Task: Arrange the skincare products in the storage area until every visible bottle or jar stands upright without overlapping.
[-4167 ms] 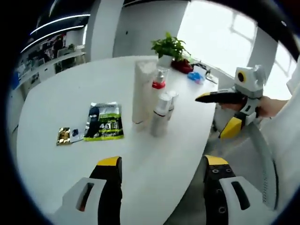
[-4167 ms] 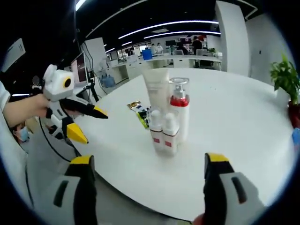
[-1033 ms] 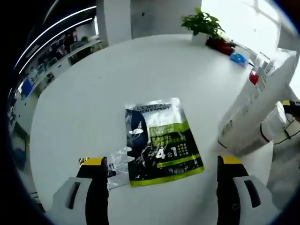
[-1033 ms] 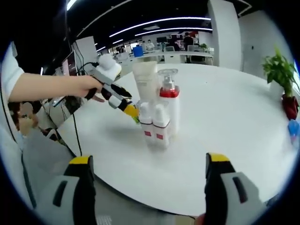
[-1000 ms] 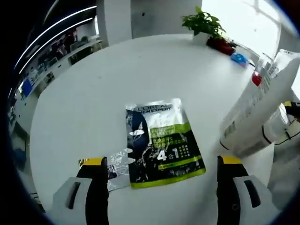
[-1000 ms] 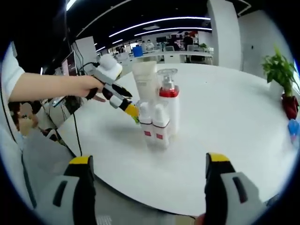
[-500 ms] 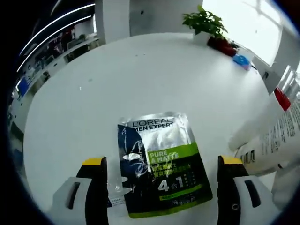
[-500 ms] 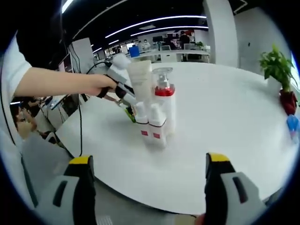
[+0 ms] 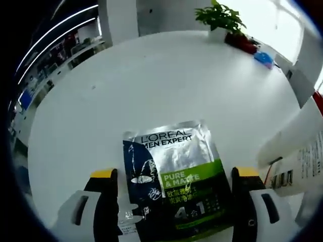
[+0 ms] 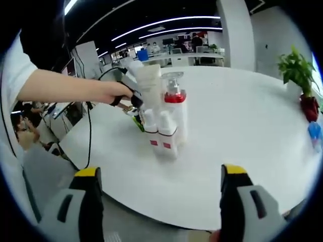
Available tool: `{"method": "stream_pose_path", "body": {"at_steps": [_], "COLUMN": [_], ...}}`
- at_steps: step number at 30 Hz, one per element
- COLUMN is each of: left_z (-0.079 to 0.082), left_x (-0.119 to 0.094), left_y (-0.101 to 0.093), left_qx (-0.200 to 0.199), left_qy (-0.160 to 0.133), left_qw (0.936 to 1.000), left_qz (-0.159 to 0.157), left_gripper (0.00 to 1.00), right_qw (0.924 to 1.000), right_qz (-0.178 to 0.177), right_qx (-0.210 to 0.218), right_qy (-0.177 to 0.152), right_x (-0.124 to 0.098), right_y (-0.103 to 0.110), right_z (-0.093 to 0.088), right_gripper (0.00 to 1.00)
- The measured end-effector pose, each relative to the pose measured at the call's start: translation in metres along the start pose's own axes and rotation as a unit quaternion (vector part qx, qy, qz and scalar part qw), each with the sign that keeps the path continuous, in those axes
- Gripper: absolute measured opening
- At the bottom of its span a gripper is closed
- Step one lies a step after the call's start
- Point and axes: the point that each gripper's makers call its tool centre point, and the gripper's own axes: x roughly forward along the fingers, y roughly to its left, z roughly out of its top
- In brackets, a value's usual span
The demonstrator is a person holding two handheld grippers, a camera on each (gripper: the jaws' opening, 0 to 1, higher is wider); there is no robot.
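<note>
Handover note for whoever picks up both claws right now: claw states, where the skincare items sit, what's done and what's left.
Left claw: open, jaws straddling the flat sachet on the white table.
Right claw: open, holding nothing, well short of the cluster.
Standing upright, close together: white tube, red-collared pump bottle, two small white bottles.
Done: bottles upright.
Left: probably grip the sachet and tidy it.

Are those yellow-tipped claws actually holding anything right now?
No. The left hand-held gripper is open with its jaws either side of the flat sachet, not closed on it. The right hand-held gripper is open too, short of the bottles.
</note>
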Motion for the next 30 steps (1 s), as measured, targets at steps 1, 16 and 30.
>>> {"method": "stream_pose_path", "body": {"at_steps": [1, 16, 30], "left_z": [0.0, 0.002, -0.004], "left_x": [0.0, -0.008, -0.014], "left_y": [0.0, 0.019, 0.037], "left_qx": [0.001, -0.023, -0.072], "left_qy": [-0.002, -0.003, -0.019], "left_qw": [1.0, 0.9995, 0.9962], "left_qz": [-0.001, 0.019, 0.046], "left_gripper": [0.91, 0.57, 0.22], "right_qw": [1.0, 1.0, 0.9999], "right_qz": [0.0, -0.005, -0.01], "right_qx": [0.0, -0.001, -0.004], "right_qy": [0.0, -0.001, -0.001], "right_x": [0.0, 0.0, 0.0], "right_y": [0.0, -0.001, -0.003], "right_z": [0.0, 0.0, 0.001], "right_gripper": [0.98, 0.99, 0.98]}}
